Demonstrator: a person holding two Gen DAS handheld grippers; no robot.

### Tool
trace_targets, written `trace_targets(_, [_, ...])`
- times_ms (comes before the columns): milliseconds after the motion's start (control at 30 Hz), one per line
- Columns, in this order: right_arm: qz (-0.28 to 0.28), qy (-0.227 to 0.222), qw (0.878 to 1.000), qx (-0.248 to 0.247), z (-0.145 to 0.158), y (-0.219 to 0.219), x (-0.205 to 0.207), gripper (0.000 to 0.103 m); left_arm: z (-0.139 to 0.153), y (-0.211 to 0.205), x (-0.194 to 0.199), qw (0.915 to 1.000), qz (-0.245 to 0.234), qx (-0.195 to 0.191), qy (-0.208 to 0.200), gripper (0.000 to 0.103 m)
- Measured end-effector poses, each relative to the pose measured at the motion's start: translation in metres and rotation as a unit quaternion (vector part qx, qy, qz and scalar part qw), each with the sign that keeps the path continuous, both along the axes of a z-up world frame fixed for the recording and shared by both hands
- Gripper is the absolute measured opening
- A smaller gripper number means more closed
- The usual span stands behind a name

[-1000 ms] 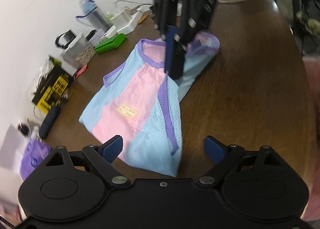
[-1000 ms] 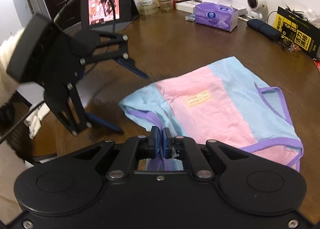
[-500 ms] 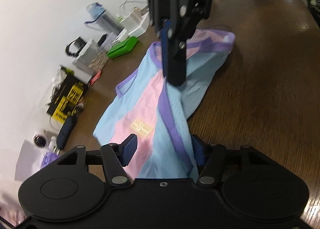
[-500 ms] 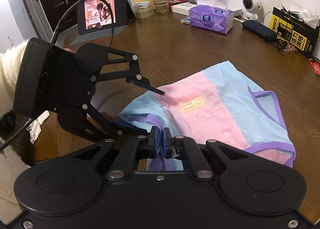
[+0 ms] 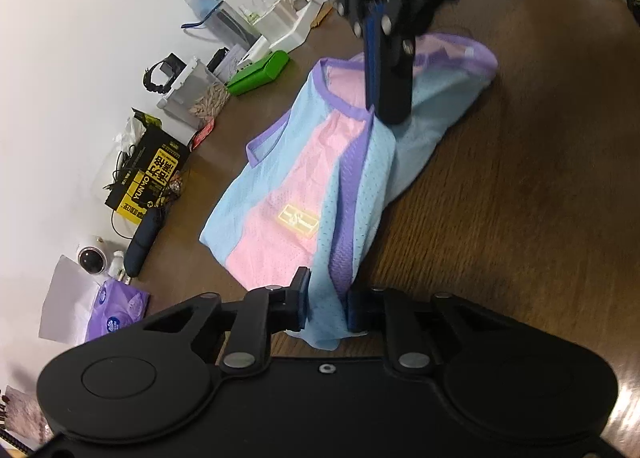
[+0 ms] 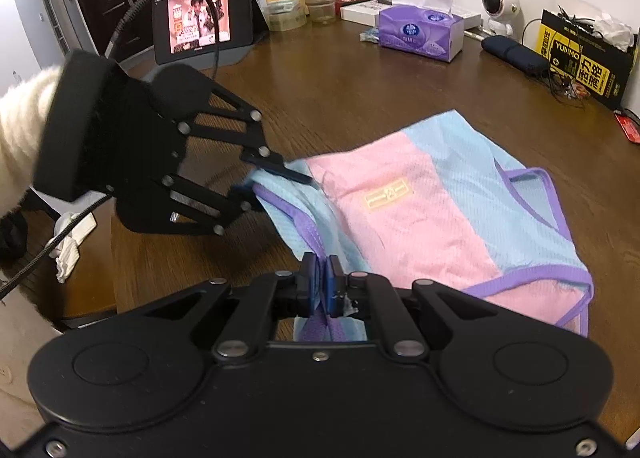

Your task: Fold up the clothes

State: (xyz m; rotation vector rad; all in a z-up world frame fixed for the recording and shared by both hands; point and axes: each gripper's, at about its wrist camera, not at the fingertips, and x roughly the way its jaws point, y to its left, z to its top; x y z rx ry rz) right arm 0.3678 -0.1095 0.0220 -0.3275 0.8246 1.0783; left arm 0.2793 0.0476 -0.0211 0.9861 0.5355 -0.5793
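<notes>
So the pink and light-blue mesh shirt (image 5: 304, 186) with purple trim sits mid-frame in the left wrist view, spread on the dark wood counter (image 5: 520, 198), with a small yellow patch (image 5: 298, 220) on its pink panel. The left tongs (image 5: 326, 304) at the bottom centre of that view are clamped on the near hem, a bunch of blue fabric and a purple band squeezed between the blue pads, with a bit of cloth hanging out below them. The right tongs (image 5: 386, 98) come down from the top centre of the same view and pinch the shirt near the purple neckline, so the fabric edge between the two grips is lifted into a ridge. In the right wrist view the right tongs (image 6: 323, 290) sit bottom centre, pads pressed together on purple and blue cloth, and the left tongs (image 6: 260, 178) reach in from the left with fabric between the fingers, a fuzzy white sleeve (image 6: 20, 118) behind them at the left edge. The rest of the shirt lies flat toward the right of that view. Along the top: a tablet (image 6: 202, 28) with its screen on, a purple tissue box (image 6: 420, 32), a small white camera (image 6: 498, 4), and a black and yellow box (image 6: 584, 62) at the upper right.
</notes>
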Motion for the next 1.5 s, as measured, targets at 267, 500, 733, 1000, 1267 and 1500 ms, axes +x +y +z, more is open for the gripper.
trace_targets(267, [-0.023,-0.022,0.999,-0.003,-0.026,-0.004,-0.028,0.014,0.019,0.003,0.024,0.9872,0.054,-0.084,0.124,0.011])
trace_targets(500, [-0.026,-0.149,0.988,-0.020,-0.036,0.000,-0.077,0.065,0.033,0.007,0.046,0.9679,0.110,-0.132,0.184,0.011])
trace_targets(733, [-0.021,-0.252,0.966,-0.056,-0.049,0.016,-0.107,0.073,0.045,0.008,0.056,0.9589,0.134,-0.158,0.193,0.011])
trace_targets(1000, [-0.012,-0.287,0.952,-0.107,-0.058,0.017,-0.100,0.071,0.050,0.016,0.062,0.9540,0.158,-0.172,0.188,0.011])
trace_targets(1267, [0.022,-0.293,0.946,-0.140,-0.063,0.004,-0.099,0.012,0.042,0.017,0.057,0.9540,0.150,-0.171,0.195,0.011])
trace_targets(1500, [0.036,-0.283,0.948,-0.142,-0.058,0.000,-0.099,0.008,0.026,0.016,0.025,0.9808,0.076,-0.120,0.134,0.012])
